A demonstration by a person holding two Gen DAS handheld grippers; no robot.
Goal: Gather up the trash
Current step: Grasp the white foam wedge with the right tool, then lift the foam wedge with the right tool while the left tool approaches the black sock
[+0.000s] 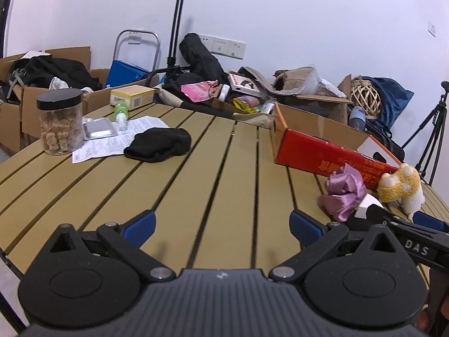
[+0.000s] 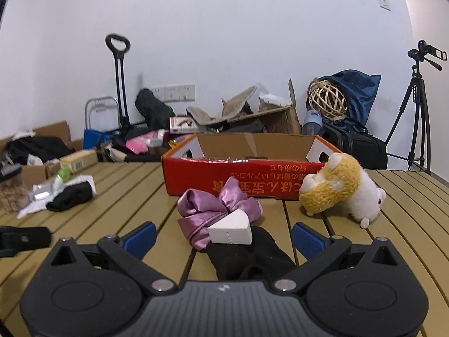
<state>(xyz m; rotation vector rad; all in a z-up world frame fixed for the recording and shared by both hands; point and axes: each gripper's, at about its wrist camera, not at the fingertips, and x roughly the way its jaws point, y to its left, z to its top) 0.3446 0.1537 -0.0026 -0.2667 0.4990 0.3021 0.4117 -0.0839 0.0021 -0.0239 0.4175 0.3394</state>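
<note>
Snack jar (image 1: 60, 122) left view, camera tripod (image 2: 418, 106) right

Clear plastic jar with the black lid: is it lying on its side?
No, the clear plastic jar stands upright on the slatted table, black lid on top.

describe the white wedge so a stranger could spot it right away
Find the red box on the slatted table. In front of it lies a crumpled purple cloth, and the white wedge sits against its near side, the only hard, pale, flat-faced thing there.
</note>
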